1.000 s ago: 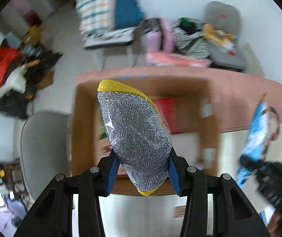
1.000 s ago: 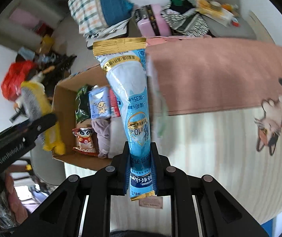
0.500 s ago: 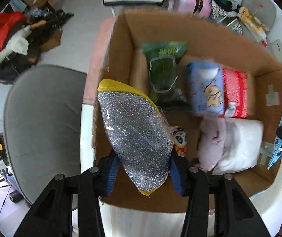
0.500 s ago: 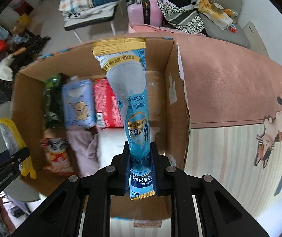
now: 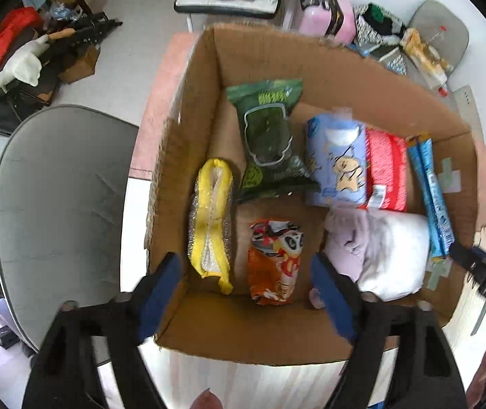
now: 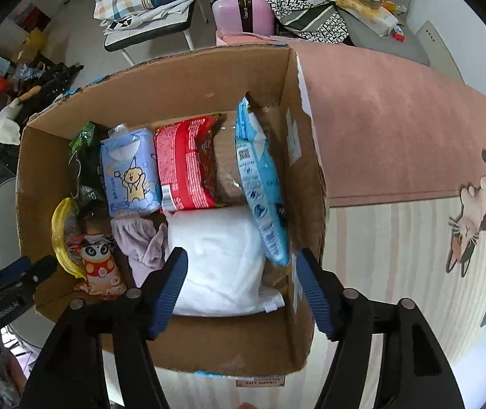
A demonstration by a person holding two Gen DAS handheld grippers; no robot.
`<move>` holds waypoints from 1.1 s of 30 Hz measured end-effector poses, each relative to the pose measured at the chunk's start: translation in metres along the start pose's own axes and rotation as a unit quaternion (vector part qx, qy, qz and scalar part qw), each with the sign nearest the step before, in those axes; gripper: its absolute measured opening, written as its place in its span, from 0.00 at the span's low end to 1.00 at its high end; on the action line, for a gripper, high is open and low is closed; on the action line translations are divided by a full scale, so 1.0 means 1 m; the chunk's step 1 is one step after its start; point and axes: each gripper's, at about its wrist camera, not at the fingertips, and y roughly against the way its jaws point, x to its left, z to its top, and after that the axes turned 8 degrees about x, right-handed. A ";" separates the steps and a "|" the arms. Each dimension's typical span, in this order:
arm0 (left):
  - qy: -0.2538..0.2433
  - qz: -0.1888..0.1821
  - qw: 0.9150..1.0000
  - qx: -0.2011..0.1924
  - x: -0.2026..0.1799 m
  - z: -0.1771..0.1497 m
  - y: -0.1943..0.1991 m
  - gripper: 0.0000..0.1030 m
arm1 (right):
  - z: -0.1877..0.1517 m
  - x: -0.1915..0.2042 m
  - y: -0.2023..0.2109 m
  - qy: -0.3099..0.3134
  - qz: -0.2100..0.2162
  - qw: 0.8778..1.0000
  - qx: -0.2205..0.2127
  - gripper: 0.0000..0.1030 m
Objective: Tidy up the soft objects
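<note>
Two grippers: left gripper (image 5: 246, 281) and right gripper (image 6: 239, 274), jaws spread wide, nothing held.
Yellow sponge (image 5: 210, 221): inside cardboard box (image 5: 174, 156), against its left wall.
Blue packet (image 6: 260, 184): inside box, leaning on right wall.

Grey chair (image 5: 59, 197), pink suitcase (image 6: 243, 3), pink rug (image 6: 396, 129).

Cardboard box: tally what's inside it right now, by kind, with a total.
Inside the cardboard box:
Sealed packets: 5 (green, pale blue, red, orange, long blue)
Scouring sponge: 1
White bundle: 1
Lilac cloth: 1
Total: 8
</note>
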 end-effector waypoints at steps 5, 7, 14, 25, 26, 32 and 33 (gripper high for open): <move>-0.011 0.008 0.999 -0.030 -0.014 -0.015 0.014 0.96 | -0.021 0.006 0.003 0.008 -0.002 1.000 -0.009 0.94; -0.016 0.009 0.999 -0.035 -0.017 -0.019 0.014 0.96 | -0.030 0.007 0.004 0.008 -0.005 1.000 -0.017 1.00; -0.017 0.022 0.997 -0.070 -0.026 -0.032 0.021 0.96 | -0.048 0.008 0.011 0.007 -0.027 0.999 -0.037 1.00; -0.035 0.040 0.991 -0.124 -0.045 -0.068 0.070 0.96 | -0.082 0.006 0.063 0.008 -0.021 0.996 -0.081 1.00; -0.037 0.037 0.990 -0.131 -0.046 -0.075 0.078 0.96 | -0.089 0.005 0.072 0.009 -0.020 0.996 -0.089 1.00; -0.057 0.037 0.982 -0.178 -0.057 -0.121 0.134 0.96 | -0.138 0.001 0.139 0.015 -0.007 0.990 -0.142 1.00; -0.059 0.036 0.980 -0.184 -0.058 -0.128 0.143 0.96 | -0.146 -0.001 0.149 0.016 -0.005 0.989 -0.150 1.00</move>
